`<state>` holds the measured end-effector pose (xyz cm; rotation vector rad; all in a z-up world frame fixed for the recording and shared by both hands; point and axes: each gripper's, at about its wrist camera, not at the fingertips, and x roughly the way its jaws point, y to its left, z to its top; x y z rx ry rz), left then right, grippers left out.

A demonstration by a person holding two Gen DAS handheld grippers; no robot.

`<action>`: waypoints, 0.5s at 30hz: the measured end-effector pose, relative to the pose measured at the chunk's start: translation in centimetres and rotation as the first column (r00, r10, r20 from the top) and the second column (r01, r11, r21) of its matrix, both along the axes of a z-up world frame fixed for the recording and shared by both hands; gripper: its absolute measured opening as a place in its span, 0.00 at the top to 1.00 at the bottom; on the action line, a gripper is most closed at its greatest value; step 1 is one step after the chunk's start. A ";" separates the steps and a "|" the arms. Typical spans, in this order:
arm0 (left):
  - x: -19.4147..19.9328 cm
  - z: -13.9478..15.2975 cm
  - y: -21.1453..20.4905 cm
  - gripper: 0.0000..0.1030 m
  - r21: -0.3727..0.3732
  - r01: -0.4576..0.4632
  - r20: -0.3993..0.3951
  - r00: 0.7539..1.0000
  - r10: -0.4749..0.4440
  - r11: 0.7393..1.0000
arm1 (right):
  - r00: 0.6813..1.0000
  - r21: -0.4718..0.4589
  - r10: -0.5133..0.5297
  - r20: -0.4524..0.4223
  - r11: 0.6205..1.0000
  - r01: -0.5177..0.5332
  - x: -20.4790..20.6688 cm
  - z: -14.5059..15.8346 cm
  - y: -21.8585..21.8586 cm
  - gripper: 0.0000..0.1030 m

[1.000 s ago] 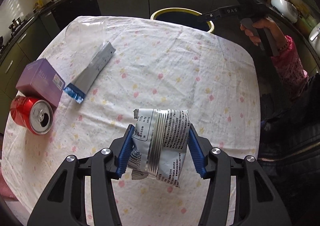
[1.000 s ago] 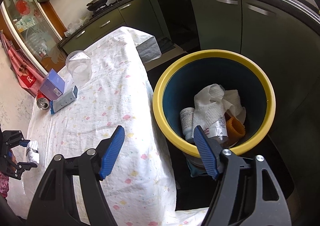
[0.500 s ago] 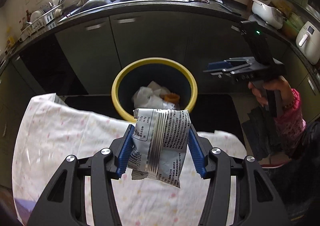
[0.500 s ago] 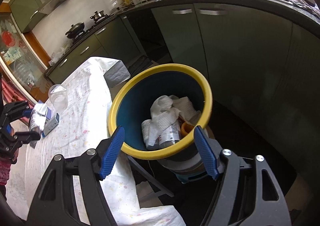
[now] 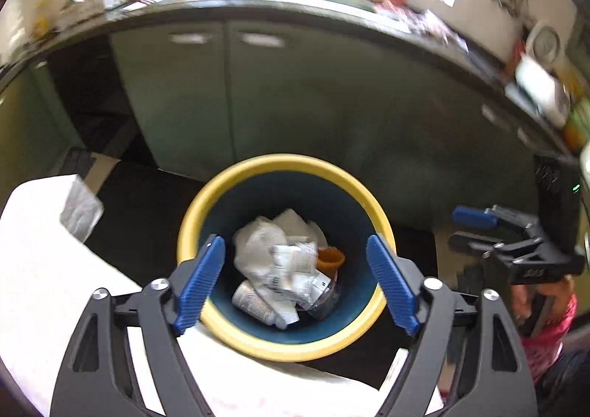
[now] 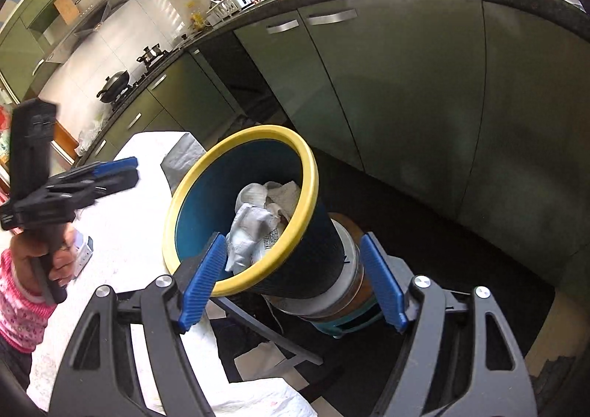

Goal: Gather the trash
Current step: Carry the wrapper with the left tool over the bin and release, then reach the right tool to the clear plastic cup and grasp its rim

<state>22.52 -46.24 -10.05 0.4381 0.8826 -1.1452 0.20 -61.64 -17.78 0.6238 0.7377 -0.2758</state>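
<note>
The left gripper (image 5: 295,284) hangs over one round bin with a yellow rim and dark blue inner wall (image 5: 284,347). Its blue ribbed pads (image 5: 199,288) are spread wide, having just been opening, and nothing lies between them. The silver printed snack packet (image 5: 295,266) lies loose inside the bin, directly below the gap between the pads, on top of the other rubbish. It is crumpled, grey-white foil with dark print.

Under and beside the packet there is crumpled white paper (image 5: 258,243), one small orange ribbed cup (image 5: 330,258) to its right, and one white cylindrical container with print (image 5: 254,302) at the near side. How many more pieces lie beneath cannot be told.

The near edge of the bin sits just beside the counter covered in a white flowered cloth (image 5: 37,288), whose corner hangs down at the left.

The right gripper (image 6: 295,280) is also spread, with nothing held; the bin's ribbed dark outer wall (image 6: 320,251) shows between its pads, and whether they touch it cannot be told. In the left wrist view it is seen at the right, gripped by a hand with a pink patterned sleeve (image 5: 545,336).

Behind the bin stand green cabinet doors (image 5: 295,92) under a dark worktop; the items on it are blurred.
</note>
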 end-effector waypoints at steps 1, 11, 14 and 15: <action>-0.2 0.6 1.4 0.18 -0.026 -0.025 0.013 1.000 0.025 0.999 | 1.000 0.000 0.005 -0.001 1.000 -0.005 0.1 -0.1 0.1 0.31; -3.5 3.1 21.7 0.08 -0.189 -0.350 0.190 0.903 0.384 0.917 | 0.987 -0.042 0.159 -0.031 0.986 -0.160 4.9 0.9 4.9 0.31; -4.0 2.6 27.0 0.07 -0.187 -0.435 0.235 0.851 0.470 0.881 | 0.969 -0.074 0.244 -0.047 0.966 -0.247 7.3 1.8 7.9 0.31; -4.0 2.4 28.6 0.07 -0.191 -0.457 0.246 0.834 0.493 0.869 | 0.960 -0.083 0.274 -0.052 0.957 -0.278 8.2 2.2 9.0 0.31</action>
